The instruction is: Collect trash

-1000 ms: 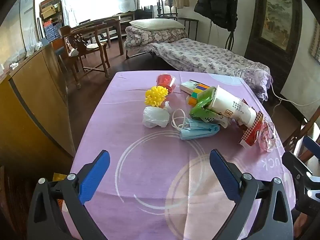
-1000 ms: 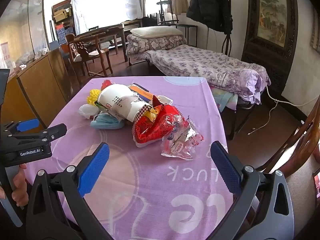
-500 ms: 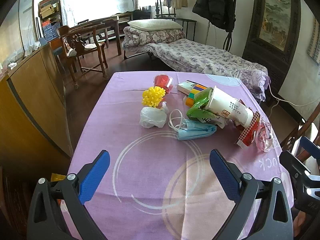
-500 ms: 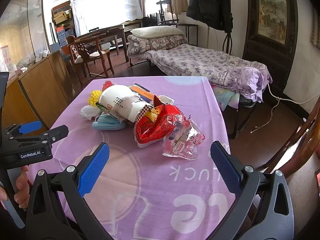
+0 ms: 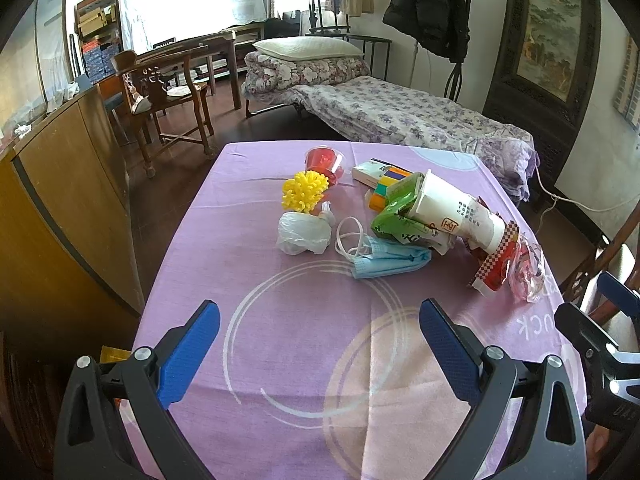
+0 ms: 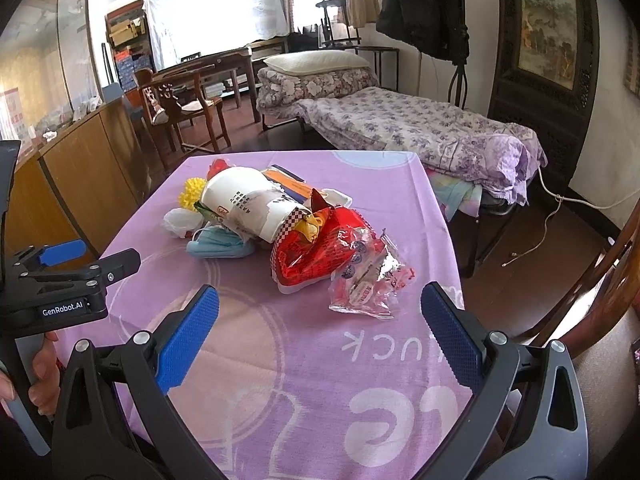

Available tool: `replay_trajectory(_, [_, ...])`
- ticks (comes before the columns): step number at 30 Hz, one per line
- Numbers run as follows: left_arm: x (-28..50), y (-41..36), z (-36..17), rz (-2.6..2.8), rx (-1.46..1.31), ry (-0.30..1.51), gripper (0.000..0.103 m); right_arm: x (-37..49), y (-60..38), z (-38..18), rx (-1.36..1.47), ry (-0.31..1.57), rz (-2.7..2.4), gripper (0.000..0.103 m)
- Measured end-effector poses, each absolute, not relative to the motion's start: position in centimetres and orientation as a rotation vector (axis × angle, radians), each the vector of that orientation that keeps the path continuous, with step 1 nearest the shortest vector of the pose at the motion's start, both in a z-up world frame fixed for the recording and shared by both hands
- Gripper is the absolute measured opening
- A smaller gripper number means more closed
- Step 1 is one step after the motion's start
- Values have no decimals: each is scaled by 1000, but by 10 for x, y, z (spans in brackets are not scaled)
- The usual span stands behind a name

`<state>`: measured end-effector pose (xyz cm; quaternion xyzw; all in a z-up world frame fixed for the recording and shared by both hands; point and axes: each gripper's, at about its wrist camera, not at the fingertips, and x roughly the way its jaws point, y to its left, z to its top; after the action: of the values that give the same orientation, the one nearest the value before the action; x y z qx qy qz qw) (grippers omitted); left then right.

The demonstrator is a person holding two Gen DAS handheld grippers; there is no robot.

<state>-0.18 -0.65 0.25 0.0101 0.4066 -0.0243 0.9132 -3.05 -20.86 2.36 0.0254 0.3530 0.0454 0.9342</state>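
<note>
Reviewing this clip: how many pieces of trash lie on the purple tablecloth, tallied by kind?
Cups: 2, a white paper cup and a red plastic cup
Wrappers and packets: 3, green, red, clear
Face mask: 1
White plastic bag: 1
Yellow spiky ball: 1
Small box: 1
Total: 9
</note>
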Motion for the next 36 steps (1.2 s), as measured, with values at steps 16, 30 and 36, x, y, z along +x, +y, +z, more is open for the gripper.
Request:
replay_trajectory(16, [-1,-13,-1,-85,26,828,97,-36,-211,30,45,696,103,97])
replay_trajectory(30, [-1,-7,-1,-85,11,844,97,-38,-207,32,20,669,91,97])
replay_trajectory(36, [-1,-6,-1,-85,16,845,97,-37,-207,32,19,671,91,97])
